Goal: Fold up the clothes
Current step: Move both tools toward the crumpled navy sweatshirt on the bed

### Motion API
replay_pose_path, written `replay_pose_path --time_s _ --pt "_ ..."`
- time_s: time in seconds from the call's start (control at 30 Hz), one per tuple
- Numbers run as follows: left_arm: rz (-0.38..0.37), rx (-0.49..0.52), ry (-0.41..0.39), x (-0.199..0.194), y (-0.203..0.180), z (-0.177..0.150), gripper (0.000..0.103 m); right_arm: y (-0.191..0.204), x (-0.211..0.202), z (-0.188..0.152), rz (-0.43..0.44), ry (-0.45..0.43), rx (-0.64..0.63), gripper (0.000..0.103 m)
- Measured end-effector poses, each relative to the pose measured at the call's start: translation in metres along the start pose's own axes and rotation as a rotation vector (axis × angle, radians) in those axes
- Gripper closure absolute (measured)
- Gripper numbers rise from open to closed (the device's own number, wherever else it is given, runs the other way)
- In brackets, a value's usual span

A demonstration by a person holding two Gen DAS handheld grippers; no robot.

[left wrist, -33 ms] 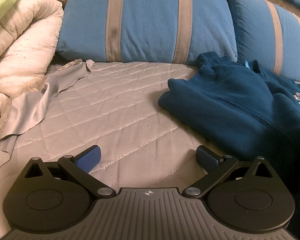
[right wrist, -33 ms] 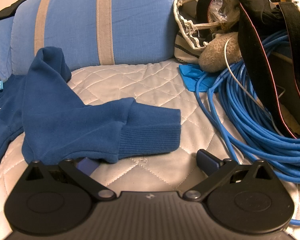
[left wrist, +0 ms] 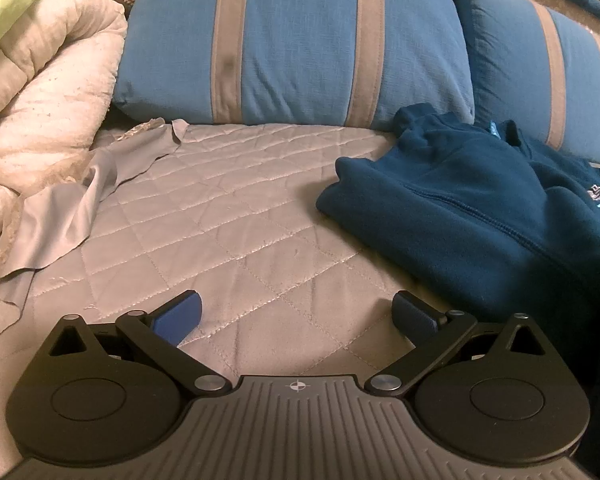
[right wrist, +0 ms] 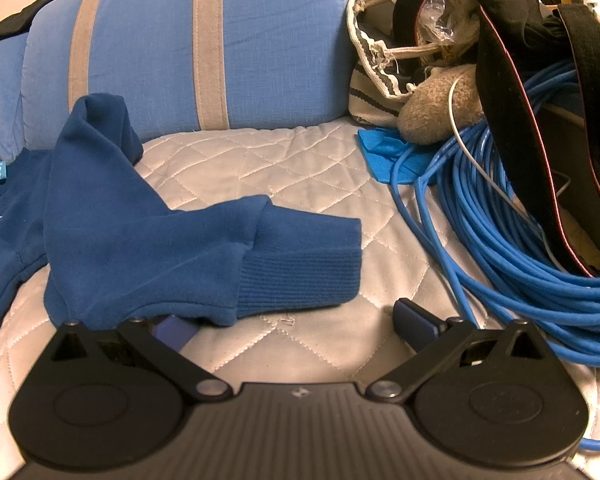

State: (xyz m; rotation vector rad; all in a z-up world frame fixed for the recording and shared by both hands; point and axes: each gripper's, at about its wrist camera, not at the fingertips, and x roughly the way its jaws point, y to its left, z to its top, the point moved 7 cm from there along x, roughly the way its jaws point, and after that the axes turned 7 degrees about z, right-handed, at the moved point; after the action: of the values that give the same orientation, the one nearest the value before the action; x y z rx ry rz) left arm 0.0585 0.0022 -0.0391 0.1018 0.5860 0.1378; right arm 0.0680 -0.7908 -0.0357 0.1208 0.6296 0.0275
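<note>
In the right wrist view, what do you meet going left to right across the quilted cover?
Blue sweatshirt body → its sleeve with ribbed cuff → bare quilted cover → coiled blue cable → black strap.

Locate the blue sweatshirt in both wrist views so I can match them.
Left wrist: blue sweatshirt lies right of centre, on the quilted cover.
Right wrist: its sleeve lies left of centre.
Shared landmark: the blue striped cushion behind it.
</note>
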Motion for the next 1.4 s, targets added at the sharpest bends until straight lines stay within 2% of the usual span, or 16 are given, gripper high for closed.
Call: replay_pose_path --time_s 0.2,0.3,0.57,0.87,0.97,1.27,1.33,1.4 --pt "0.006 0.006 0.001 0.002 -0.002 0.0 0.0 -0.001 -0.009 -0.004 0.023 -0.03 0.024 0.001" --pt "0.008 0.003 0.002 -0.001 0.0 0.0 0.0 0.001 -0.014 -0.005 0.023 -0.004 0.024 0.001" --pt "0.016 -0.005 0.086 -0.003 0.002 0.0 0.0 0.014 -0.028 -0.01 -0.023 0.061 0.014 0.001" --pt "0.029 -0.022 0.184 -0.008 0.005 -0.001 0.0 0.02 -0.034 -0.015 -0.078 0.118 0.121 0.001" --pt "0.037 -0.04 0.219 -0.011 0.005 0.0 0.0 0.025 -0.035 -0.016 -0.103 0.139 0.111 0.0" --pt "0.065 -0.031 0.249 -0.022 0.004 0.002 0.0 0.034 -0.038 -0.014 -0.168 0.143 0.124 0.0" --pt "0.082 -0.032 0.23 -0.03 0.007 0.005 0.0 0.038 -0.042 -0.012 -0.167 0.136 0.141 0.0" --pt "0.093 -0.045 0.192 -0.043 0.011 0.012 0.0 0.047 -0.051 -0.004 -0.125 0.111 0.157 0.0"
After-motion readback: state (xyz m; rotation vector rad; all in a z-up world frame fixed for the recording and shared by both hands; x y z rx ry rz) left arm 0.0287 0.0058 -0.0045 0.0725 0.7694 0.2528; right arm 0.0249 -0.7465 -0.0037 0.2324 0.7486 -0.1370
